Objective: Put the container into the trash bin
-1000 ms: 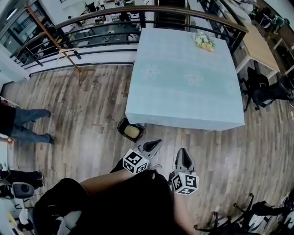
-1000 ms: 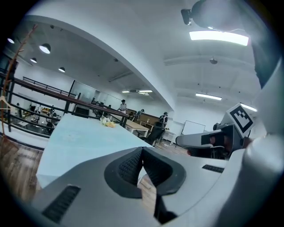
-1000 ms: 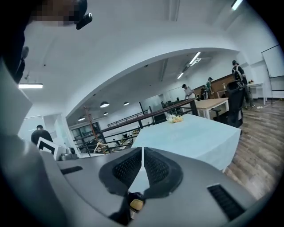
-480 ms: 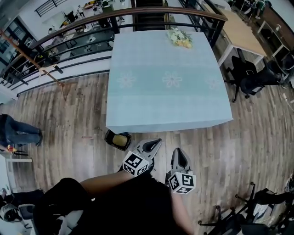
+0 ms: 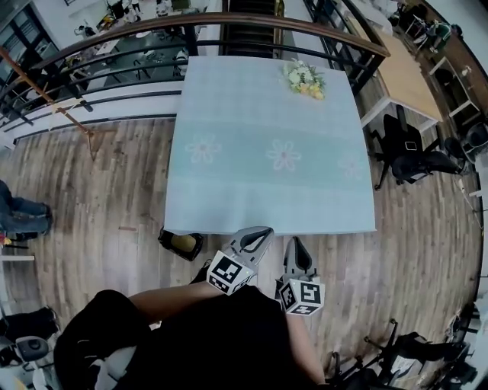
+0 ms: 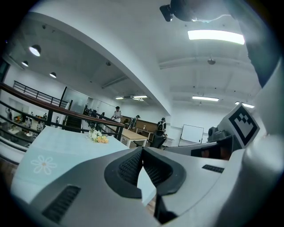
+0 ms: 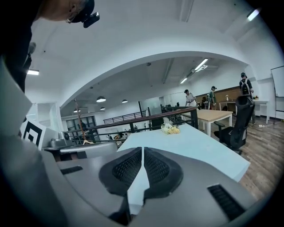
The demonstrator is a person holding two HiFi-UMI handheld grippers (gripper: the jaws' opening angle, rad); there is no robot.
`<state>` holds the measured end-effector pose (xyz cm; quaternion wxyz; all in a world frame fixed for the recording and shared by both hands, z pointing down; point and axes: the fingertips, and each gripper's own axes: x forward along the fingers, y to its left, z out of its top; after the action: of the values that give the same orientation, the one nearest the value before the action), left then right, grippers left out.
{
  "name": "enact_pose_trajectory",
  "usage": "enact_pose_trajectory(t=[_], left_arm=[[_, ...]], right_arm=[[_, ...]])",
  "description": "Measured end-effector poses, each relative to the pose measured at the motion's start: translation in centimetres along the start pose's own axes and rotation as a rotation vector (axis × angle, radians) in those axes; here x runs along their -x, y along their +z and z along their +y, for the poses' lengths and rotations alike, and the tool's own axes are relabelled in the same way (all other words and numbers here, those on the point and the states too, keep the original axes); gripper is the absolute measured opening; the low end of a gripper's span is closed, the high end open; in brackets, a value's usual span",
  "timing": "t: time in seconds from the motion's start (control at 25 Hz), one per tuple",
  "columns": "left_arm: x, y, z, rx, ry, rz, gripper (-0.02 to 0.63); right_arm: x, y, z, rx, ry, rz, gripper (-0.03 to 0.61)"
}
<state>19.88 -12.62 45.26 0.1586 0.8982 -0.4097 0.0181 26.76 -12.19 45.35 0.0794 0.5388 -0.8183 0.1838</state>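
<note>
Both grippers hang close to my body over the wood floor (image 5: 114, 198). The left gripper (image 5: 258, 234) and right gripper (image 5: 297, 247) each have their jaws pressed together on nothing. Just ahead to my left, the black trash bin (image 5: 166, 238) stands by the table's (image 5: 267, 183) near corner, with a yellowish thing (image 5: 185, 242) inside it. Flowers (image 5: 305, 78) lie at the table's far edge, near the railing (image 5: 229, 19).

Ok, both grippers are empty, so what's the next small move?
Probably open the left gripper and lower it toward the black box on the floor by the table corner: it and the right gripper are shut on nothing, and the table holds only flowers.
</note>
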Motion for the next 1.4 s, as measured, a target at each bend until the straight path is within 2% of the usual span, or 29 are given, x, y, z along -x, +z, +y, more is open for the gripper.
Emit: enact_pose_trajectory(t=[0.08,0.24,0.48,0.68,0.88,1.4], left_arm=[[-0.8,0.9,1.3,0.010,0.014,-0.032,0.014],[-2.3,3.2,3.5,-0.076,0.051,-0.084,0.014],[-4.1,5.9,5.4,-0.119,0.131,-0.103,0.014],[-6.4,7.6,5.2,-0.155,0.185,-0.110,0.014],[-8.5,8.8,4.8,-0.130,0.252,-0.150,0.014],[-15.7,8.7,1.1,-0.130,0.327,-0.183,0.014]], right_arm=[[-1.8,0.8,0.0,0.035,-0.005,-0.016,0.040],[-4.9,2.3,0.1,0.068,-0.012,-0.051,0.040],[-7.5,6.2,-0.7,0.114,0.024,-0.140,0.034],[-9.6,7.4,-2.1,0.134,0.117,-0.116,0.034],[-10.5,9.6,-3.4,0.174,0.196,-0.120,0.034],[-10.1,11.4,-10.3,0.283,0.283,-0.124,0.032]])
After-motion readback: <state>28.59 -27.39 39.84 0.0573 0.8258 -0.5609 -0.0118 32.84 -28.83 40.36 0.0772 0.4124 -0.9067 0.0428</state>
